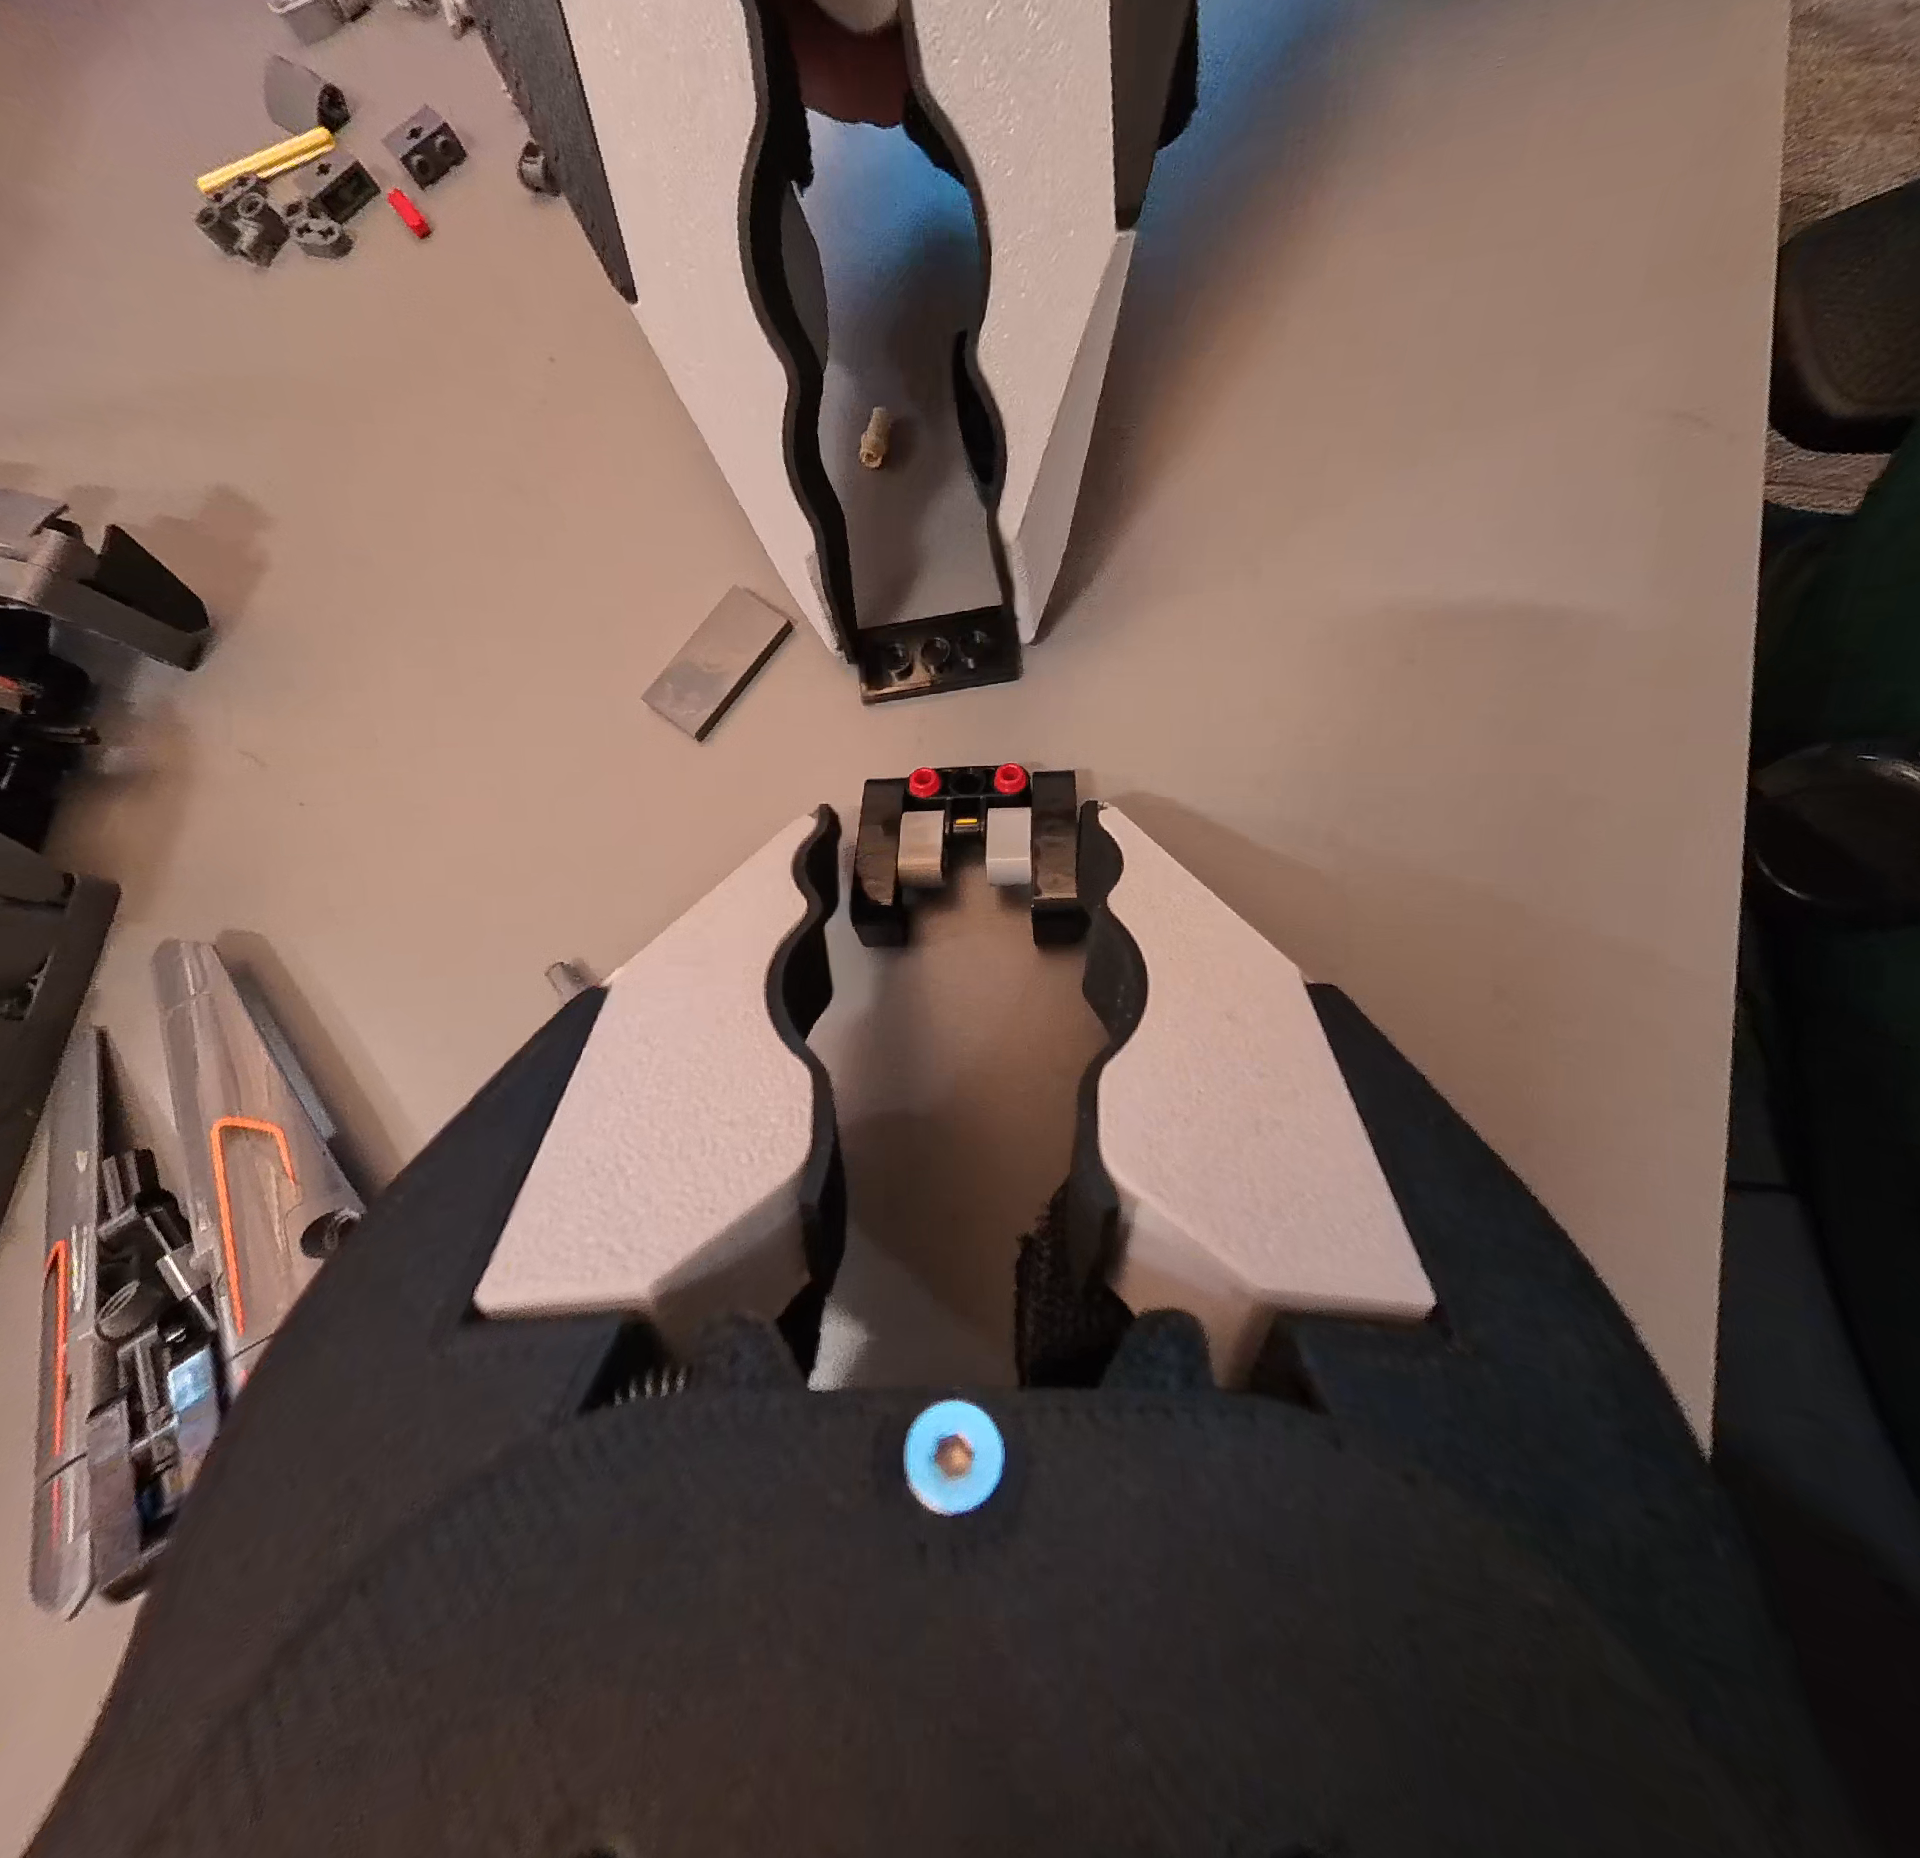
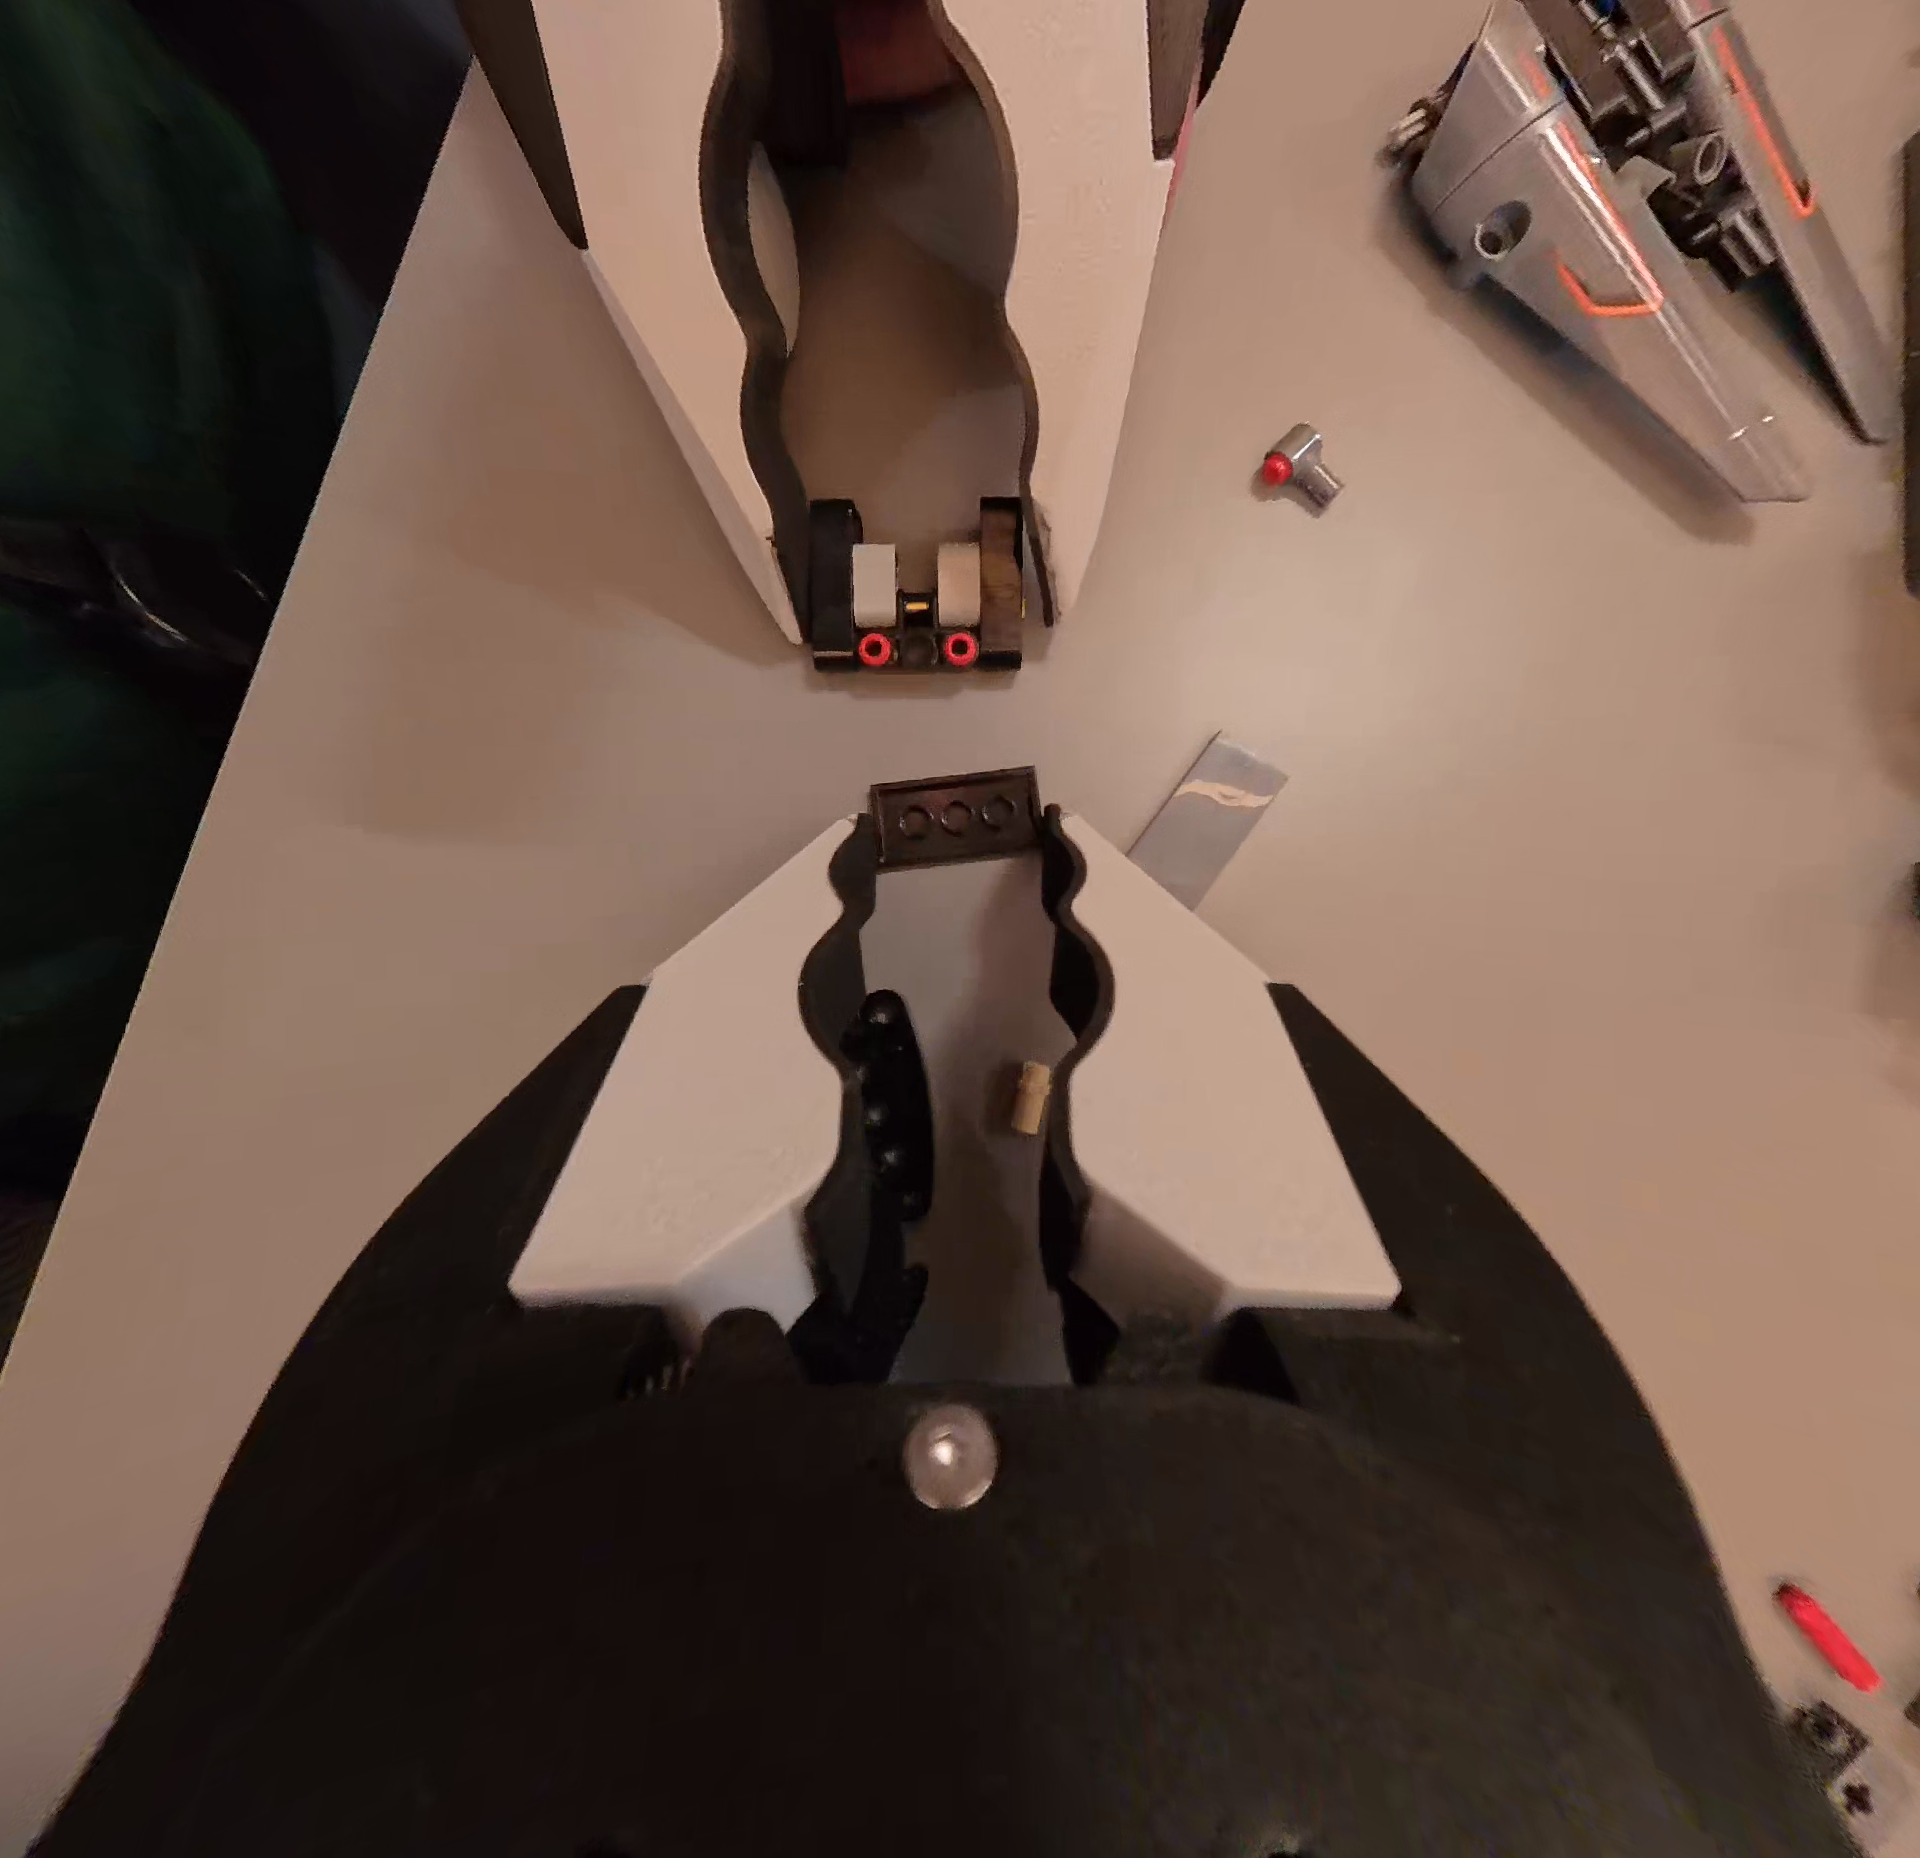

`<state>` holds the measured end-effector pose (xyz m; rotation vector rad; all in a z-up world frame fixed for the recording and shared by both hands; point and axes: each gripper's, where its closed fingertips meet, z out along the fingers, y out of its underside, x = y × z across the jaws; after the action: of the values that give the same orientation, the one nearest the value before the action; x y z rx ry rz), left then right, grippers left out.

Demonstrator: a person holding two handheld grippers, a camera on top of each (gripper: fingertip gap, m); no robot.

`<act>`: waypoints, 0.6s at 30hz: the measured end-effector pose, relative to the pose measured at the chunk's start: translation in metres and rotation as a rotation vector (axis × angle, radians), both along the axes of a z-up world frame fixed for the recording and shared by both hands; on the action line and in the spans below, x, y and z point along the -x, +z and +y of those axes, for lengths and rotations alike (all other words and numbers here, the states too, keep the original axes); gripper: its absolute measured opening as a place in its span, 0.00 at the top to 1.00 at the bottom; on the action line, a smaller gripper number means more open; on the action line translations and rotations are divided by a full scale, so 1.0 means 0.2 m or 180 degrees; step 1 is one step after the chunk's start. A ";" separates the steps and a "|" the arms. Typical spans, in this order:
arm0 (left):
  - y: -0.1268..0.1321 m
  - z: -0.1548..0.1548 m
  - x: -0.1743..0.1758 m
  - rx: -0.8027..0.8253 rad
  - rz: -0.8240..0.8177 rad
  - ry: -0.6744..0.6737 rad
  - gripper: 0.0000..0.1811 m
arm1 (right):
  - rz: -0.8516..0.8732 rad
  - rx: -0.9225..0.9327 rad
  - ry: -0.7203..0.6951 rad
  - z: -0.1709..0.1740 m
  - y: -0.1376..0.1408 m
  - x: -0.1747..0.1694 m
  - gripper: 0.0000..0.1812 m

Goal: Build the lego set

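two grippers face tip to tip over the pale table (image 1: 1351,458), each clamped on a lego piece.

left gripper (image 1: 966,821) jaws are closed on a black sub-assembly (image 1: 964,852) with two red pins and grey curved bricks, at their tips. just beyond, right gripper (image 2: 954,821) jaws pinch a black plate (image 2: 956,816) crosswise at their tips. a tan pin (image 2: 1029,1100) lies under the right jaws, a grey tile (image 1: 717,660) just beside them.

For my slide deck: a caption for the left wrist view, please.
Left gripper holds a black sub-assembly facing the right gripper, which grips a black plate.
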<state>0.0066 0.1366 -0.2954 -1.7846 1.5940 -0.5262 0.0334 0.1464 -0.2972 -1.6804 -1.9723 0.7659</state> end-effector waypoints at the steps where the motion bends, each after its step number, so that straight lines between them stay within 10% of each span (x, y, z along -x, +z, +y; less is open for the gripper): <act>1: 0.00 0.00 0.00 -0.0030 0.0005 0.0018 0.75 | 0.0013 0.0009 0.0002 0.00 0.00 0.00 0.84; 9: 0.14 0.05 0.00 -0.0050 -0.0327 0.0356 0.72 | 0.0341 -0.0105 -0.0112 0.00 0.13 -0.01 0.84; 18: 0.33 -0.02 -0.06 0.1047 -0.1564 0.0561 0.79 | 0.1330 -0.0256 -0.0305 -0.10 0.41 0.05 0.84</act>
<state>0.0195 0.1326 -0.2284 -1.8204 1.0461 -1.0940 0.0229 0.1265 -0.2156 -1.4191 -1.6017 0.9044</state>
